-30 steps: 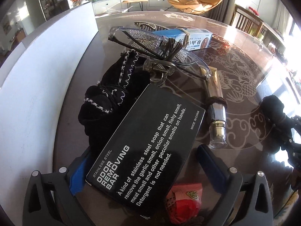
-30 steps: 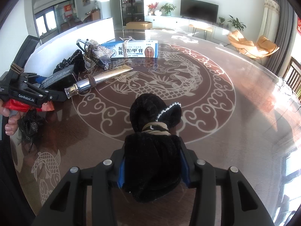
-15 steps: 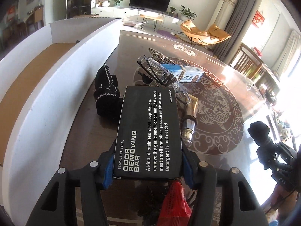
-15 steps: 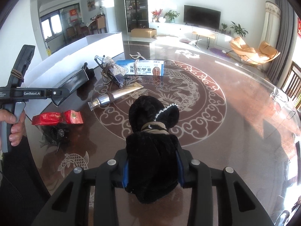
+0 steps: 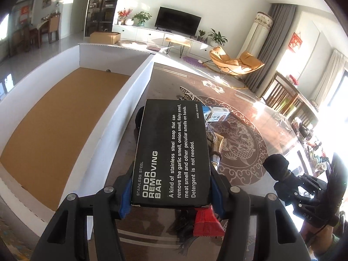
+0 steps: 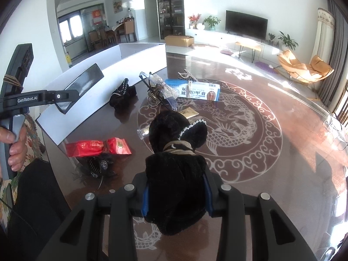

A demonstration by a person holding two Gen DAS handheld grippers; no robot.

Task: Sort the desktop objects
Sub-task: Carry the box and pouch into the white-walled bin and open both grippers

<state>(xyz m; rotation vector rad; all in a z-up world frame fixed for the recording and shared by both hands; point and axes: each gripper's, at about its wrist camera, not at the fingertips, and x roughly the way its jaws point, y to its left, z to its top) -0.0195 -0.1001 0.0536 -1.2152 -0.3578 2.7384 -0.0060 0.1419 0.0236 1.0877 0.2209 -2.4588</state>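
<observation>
Gripping the black box (image 5: 171, 152), your left gripper (image 5: 171, 198) has both pads pressed on its sides, lifted off the table (image 6: 250, 152) beside the white bin (image 5: 121, 113). Your right gripper (image 6: 176, 198) is clamped on a black scrunchie (image 6: 176, 169). Farther off lie a red packet (image 6: 97, 148), a tube (image 6: 189, 114) and a blue carton (image 6: 195, 90).

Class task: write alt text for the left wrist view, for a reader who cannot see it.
The left gripper holds a black "Odor Removing Bar" box above a dark patterned table, beside an open white bin with a brown floor. At right, the right gripper holds a black fuzzy item.
</observation>
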